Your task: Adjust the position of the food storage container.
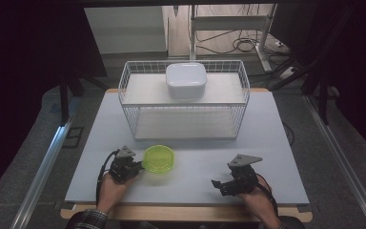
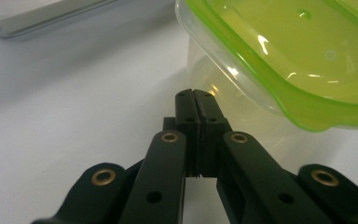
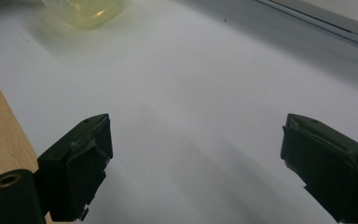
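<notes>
A clear container with a lime-green lid sits on the white tabletop, left of centre. My left gripper rests right beside its left rim. In the left gripper view the container looms at upper right, and my left gripper is shut with its jaws pressed together, tips just short of the clear wall and holding nothing. My right gripper lies low on the table at the front right. Seen from its own camera, my right gripper is open wide over bare tabletop, with the container blurred far off.
A white wire basket rack stands across the back of the table, with a white lidded box on its upper shelf. A wooden edge runs along the table's front. Cables lie on the floor behind.
</notes>
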The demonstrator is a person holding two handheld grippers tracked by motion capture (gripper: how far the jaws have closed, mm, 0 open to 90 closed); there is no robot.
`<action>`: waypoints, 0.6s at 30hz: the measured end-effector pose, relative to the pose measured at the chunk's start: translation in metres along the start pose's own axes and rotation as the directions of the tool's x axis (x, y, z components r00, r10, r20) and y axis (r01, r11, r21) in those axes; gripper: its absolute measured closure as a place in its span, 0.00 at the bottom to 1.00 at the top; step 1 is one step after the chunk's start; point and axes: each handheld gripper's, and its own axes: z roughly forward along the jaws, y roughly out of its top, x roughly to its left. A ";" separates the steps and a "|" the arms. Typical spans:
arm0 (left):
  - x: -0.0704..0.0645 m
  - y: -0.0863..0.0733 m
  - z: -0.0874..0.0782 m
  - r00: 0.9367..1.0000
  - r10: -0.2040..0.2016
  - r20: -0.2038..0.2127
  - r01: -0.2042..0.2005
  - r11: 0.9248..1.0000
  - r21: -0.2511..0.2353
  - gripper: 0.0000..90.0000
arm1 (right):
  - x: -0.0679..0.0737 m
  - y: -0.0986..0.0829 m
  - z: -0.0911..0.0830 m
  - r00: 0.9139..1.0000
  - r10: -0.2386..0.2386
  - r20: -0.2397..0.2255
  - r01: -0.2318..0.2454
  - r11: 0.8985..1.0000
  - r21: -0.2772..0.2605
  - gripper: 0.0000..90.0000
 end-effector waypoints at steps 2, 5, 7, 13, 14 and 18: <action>-0.005 0.002 0.003 1.000 0.013 0.007 -0.013 1.000 0.005 1.00 | 0.000 0.000 0.000 1.000 0.000 0.000 0.000 1.000 0.001 0.10; -0.013 0.005 0.009 0.999 0.034 0.018 -0.034 0.999 0.010 1.00 | 0.000 0.000 0.001 1.000 -0.002 0.000 0.002 1.000 0.003 0.10; -0.019 0.007 0.012 0.998 0.061 0.025 -0.061 0.998 0.008 1.00 | 0.000 0.000 0.001 1.000 -0.003 0.001 0.003 1.000 0.003 0.10; -0.035 0.012 0.023 0.993 0.106 0.042 -0.107 0.994 0.014 1.00 | 0.000 0.000 0.002 1.000 -0.005 -0.002 0.005 1.000 0.007 0.10; -0.037 0.012 0.025 0.993 0.111 0.045 -0.112 0.994 0.016 1.00 | 0.000 0.000 0.002 1.000 -0.005 -0.002 0.005 1.000 0.007 0.10; -0.045 0.014 0.030 0.990 0.129 0.060 -0.130 0.991 0.017 1.00 | 0.001 0.000 0.002 1.000 -0.007 -0.003 0.007 1.000 0.009 0.10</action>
